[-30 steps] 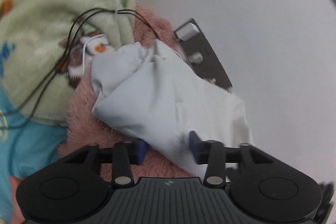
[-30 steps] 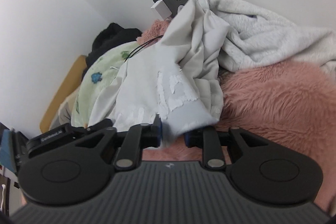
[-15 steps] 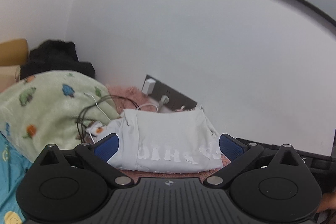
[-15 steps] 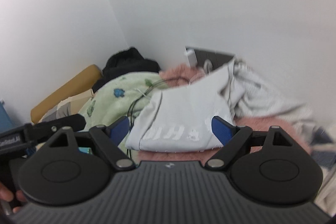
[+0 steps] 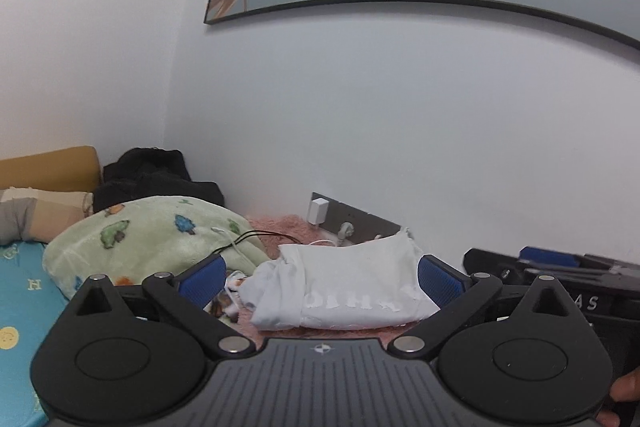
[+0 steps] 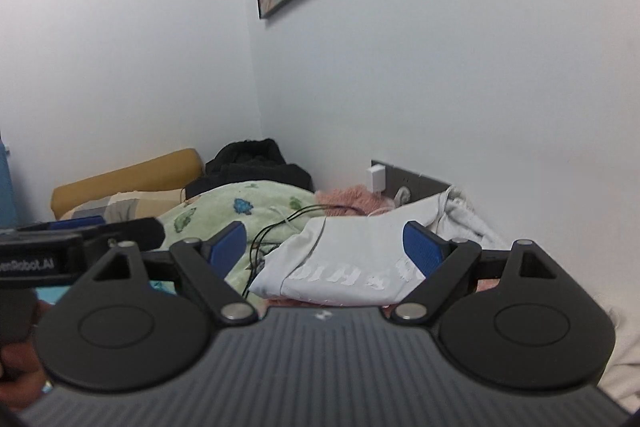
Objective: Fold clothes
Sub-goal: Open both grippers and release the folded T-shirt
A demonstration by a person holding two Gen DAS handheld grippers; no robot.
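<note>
A folded white garment [image 5: 344, 287] with white lettering lies on a pink fluffy blanket [image 5: 280, 223] near the wall. My left gripper [image 5: 320, 275] is open, its blue pads wide apart and pulled back from the garment, holding nothing. In the right wrist view the same folded garment [image 6: 348, 259] lies ahead of my right gripper [image 6: 324, 247], which is also open with nothing between its fingers. The left gripper's body [image 6: 72, 243] shows at the left of the right wrist view, and the right gripper's body [image 5: 560, 275] shows at the right of the left wrist view.
A green patterned blanket [image 5: 152, 239] with black cables [image 5: 256, 237] over it lies left of the garment. Black clothes [image 5: 152, 175] and a tan cushion [image 5: 48, 167] sit in the corner. A wall socket plate with a white charger [image 5: 318, 211] is behind. A white fleece [image 6: 468, 223] lies to the right.
One second ago both grippers were shut on the white garment. They have let go, opened wide and drawn back and up; the garment now lies folded on the pink blanket.
</note>
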